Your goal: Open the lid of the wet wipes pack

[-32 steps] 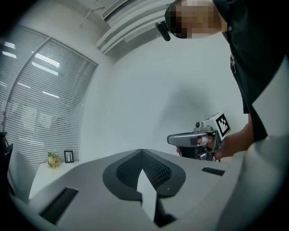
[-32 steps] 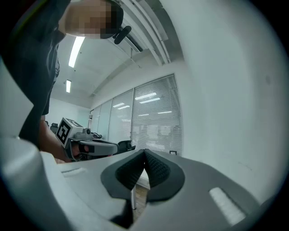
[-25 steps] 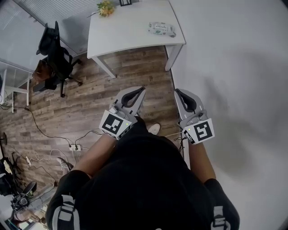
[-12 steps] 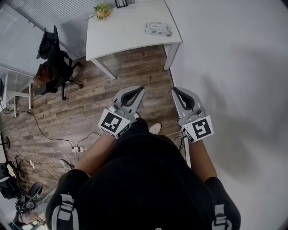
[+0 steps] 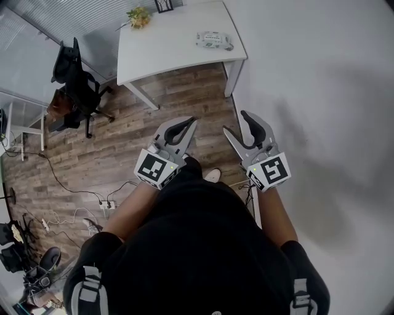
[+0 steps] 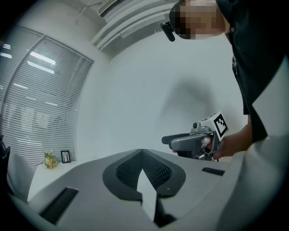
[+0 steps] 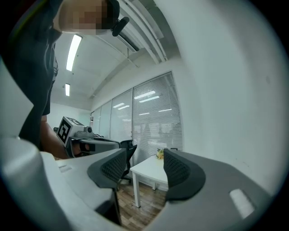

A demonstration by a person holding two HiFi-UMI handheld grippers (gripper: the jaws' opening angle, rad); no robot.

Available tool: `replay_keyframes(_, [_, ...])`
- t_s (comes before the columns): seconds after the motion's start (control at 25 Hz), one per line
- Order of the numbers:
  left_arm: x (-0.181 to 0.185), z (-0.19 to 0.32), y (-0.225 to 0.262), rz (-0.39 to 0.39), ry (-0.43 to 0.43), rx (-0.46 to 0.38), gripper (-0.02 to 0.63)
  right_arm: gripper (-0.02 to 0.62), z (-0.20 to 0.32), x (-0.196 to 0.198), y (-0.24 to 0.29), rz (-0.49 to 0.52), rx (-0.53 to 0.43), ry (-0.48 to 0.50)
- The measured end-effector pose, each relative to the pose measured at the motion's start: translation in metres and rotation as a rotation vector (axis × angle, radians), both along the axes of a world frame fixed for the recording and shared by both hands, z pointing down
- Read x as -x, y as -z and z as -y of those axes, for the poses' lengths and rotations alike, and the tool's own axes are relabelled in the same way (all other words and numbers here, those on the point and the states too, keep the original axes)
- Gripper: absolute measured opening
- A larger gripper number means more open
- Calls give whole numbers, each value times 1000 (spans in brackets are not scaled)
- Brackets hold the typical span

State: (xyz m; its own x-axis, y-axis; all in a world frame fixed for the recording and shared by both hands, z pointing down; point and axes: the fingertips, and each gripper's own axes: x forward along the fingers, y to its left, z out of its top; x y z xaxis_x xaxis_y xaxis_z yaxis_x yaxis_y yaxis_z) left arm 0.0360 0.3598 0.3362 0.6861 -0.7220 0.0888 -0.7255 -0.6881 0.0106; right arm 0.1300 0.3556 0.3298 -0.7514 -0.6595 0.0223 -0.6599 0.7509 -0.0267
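Observation:
The wet wipes pack [image 5: 214,40] lies flat on the white table [image 5: 172,43], near its right end, far ahead of both grippers. I hold both grippers level at chest height, well short of the table. My left gripper [image 5: 191,121] [image 6: 142,152] is shut, its pads meeting with nothing between them. Beside it, my right gripper [image 5: 237,122] [image 7: 145,167] has its jaws opening, and only the table [image 7: 151,169] and floor show through the gap. The pack is not visible in either gripper view.
A small bunch of flowers [image 5: 138,16] and a picture frame [image 5: 163,5] stand at the table's back edge. A black office chair [image 5: 77,80] stands left of the table on the wood floor. Cables and a power strip [image 5: 103,203] lie at the left. A white wall [image 5: 320,92] runs along the right.
The right gripper's jaws, shut in the earlier frames, now stand apart. The left gripper has stayed shut and edged slightly forward.

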Motion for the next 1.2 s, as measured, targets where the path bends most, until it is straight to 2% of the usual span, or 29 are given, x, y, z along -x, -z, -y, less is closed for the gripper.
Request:
replay_keyframes(0.24, [-4,10,-4,0,11,4,6,350,14,-3,-10,23,33,-1])
replay_keyframes(0.76, [12,88,-16,-26,-15,24,6,367,90,17,-15,-46,36,-9])
replay_keyframes(0.88, [16,113,-14,-10,-30,19,6,367,113,23,-17,-37,43,-14])
replay_keyframes(1.0, [23,137,-14,1,-43,25,6,365,134,32,-17,-48,39,-21])
replay_keyframes(1.2, [42,176,-16,-28,-61,25,6,365,172,48,-18,-49,38,-56])
